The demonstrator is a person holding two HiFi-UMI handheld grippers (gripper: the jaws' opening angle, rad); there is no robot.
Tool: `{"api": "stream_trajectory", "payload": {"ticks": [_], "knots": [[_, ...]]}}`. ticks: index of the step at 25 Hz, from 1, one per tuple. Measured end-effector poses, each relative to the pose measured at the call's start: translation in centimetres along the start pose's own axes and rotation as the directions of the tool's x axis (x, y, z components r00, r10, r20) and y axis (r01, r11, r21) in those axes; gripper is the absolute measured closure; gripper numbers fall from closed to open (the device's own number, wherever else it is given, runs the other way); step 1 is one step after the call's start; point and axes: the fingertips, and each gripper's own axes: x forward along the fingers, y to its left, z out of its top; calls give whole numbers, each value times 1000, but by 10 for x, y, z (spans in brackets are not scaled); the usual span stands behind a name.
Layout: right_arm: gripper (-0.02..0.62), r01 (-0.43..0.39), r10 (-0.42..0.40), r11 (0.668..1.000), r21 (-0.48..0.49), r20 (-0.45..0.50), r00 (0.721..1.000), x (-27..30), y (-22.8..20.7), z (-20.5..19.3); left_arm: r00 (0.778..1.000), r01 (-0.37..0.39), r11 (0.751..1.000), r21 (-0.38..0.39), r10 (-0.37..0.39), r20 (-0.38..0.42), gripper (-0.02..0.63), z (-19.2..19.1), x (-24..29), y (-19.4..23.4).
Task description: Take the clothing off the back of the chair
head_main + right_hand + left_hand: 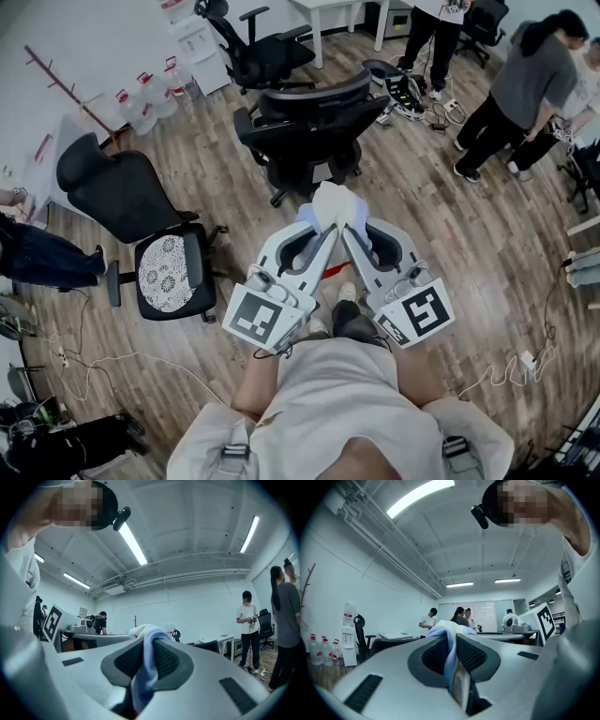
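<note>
The clothing [334,207], a pale blue and white garment, is bunched up in the air between my two grippers, clear of the black office chair [309,122] just ahead. In the head view the left gripper [321,231] and right gripper [354,231] meet tip to tip, each shut on the cloth. Light blue fabric [449,656] is pinched between the pads of the left gripper [452,641] in its own view. In the right gripper view, the same fabric [146,665] hangs down between the pads of the right gripper [145,644].
A second black chair [122,192] with a patterned seat cushion [166,273] stands to the left. Another chair [258,47] is at the back. People [520,89] stand at the right. Water bottles [141,108] line the wall, and cables [112,361] lie on the wooden floor.
</note>
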Motion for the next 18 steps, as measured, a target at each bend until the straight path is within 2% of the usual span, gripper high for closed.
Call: {"api": "stream_trajectory", "payload": {"ticks": [18], "knots": [[535,2,-2,1000,-12,-12,1000,-8,0,-1,1000,4,1000,1,-4,4,541,-2,0,-9]]}}
